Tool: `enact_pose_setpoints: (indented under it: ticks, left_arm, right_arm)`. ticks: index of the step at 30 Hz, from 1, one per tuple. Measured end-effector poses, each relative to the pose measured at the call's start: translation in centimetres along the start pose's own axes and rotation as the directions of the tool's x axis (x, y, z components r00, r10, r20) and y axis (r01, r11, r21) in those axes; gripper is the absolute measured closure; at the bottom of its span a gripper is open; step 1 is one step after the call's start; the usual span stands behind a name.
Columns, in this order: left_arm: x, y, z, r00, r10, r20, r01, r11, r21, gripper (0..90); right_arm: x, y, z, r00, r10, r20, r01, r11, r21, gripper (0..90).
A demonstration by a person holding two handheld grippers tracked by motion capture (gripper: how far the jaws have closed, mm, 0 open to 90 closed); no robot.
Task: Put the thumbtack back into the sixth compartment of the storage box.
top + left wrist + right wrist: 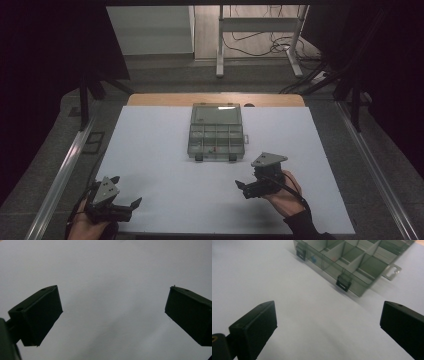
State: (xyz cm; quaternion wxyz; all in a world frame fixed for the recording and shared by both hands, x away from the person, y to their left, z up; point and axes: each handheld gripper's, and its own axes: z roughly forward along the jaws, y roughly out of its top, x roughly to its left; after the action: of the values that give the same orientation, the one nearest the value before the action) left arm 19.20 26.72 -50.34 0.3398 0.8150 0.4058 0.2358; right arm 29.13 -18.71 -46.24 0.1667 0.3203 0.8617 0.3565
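A smoky clear compartment box (216,137) lies at the middle of the white table sheet (160,165), its lid (216,114) folded back and open. In the right gripper view the box (352,260) shows two black front latches (343,283) and a small blue piece (313,258) in one compartment. My right gripper (243,186) is open, a little in front and to the right of the box, jaws wide apart (328,315) over bare sheet. Near the front left corner my left gripper (126,190) is also open, with nothing between its jaws (113,307).
The sheet covers a wooden tabletop (165,99) whose far edge shows behind the box. Metal rails (65,165) run along both sides of the table. A white desk frame (220,45) and cables stand on the floor beyond.
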Motion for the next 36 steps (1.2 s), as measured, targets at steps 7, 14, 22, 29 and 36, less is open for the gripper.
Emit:
enact_pose_setpoints:
  ticks: [7, 14, 22, 29, 36]
  left_arm:
    - [0.0, 0.0, 0.0, 1.0000, 0.000, -0.001, 0.000, 1.0000, 0.001, 1.3]
    - [0.0, 0.0, 0.0, 1.0000, -0.006, 0.000, 0.006, 1.0000, -0.002, 1.2]
    - [0.0, 0.0, 0.0, 0.9999, -0.010, 0.001, 0.010, 0.9999, -0.003, 1.2]
    - [0.1, 0.0, 0.0, 0.9999, -0.014, 0.002, 0.014, 0.9999, -0.004, 1.2]
    - [0.1, -0.1, 0.0, 0.9999, -0.014, 0.001, 0.014, 0.9999, -0.005, 1.2]
  right_arm:
    - [-0.6, -1.3, -1.6, 0.9995, 0.027, 0.017, -0.027, 1.000, -0.015, 0.0]
    - [-1.1, -2.8, -3.2, 0.9962, 0.068, 0.054, -0.066, 0.997, -0.037, 0.0]
    - [-1.6, -4.7, -5.2, 0.9906, 0.107, 0.086, -0.102, 0.993, -0.058, 0.0]
    - [-1.9, -6.4, -6.8, 0.9817, 0.133, 0.136, -0.126, 0.990, -0.057, 0.0]
    - [-2.1, -8.2, -8.2, 0.9678, 0.178, 0.178, -0.166, 0.983, -0.079, 0.0]
